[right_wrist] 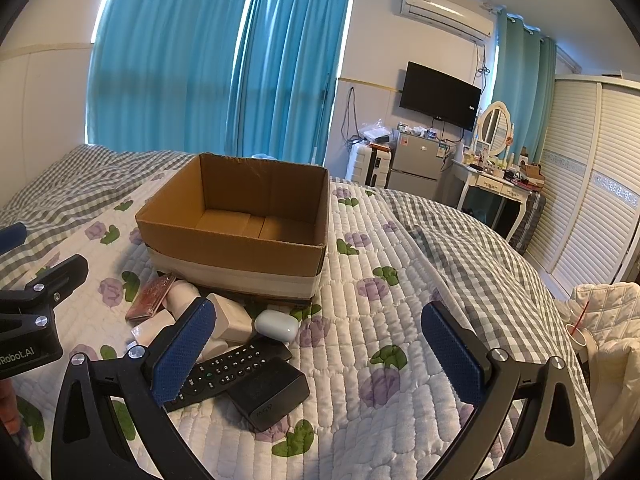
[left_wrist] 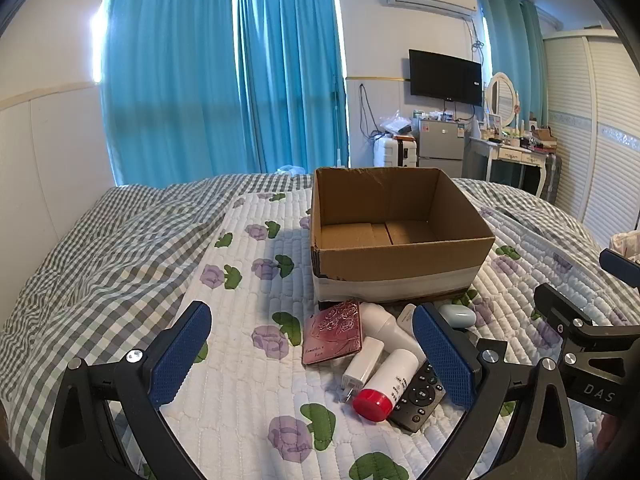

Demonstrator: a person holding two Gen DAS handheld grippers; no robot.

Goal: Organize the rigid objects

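Both my left gripper [left_wrist: 312,356] and right gripper [right_wrist: 320,354] gape wide, holding nothing. The red-capped bottle [left_wrist: 386,384] at five o'clock of my left jaws looks light, stiff, probably slick; I'd grip its white midsection crosswise.

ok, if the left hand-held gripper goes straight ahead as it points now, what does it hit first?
Probably the pile in front of the cardboard box: the left hand-held gripper is open, and between its fingers lie the pink rose-embossed case and white charger. Depth is unclear.

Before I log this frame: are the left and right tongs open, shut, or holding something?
Left tongs: open, holding nothing.
Right tongs: open, holding nothing.
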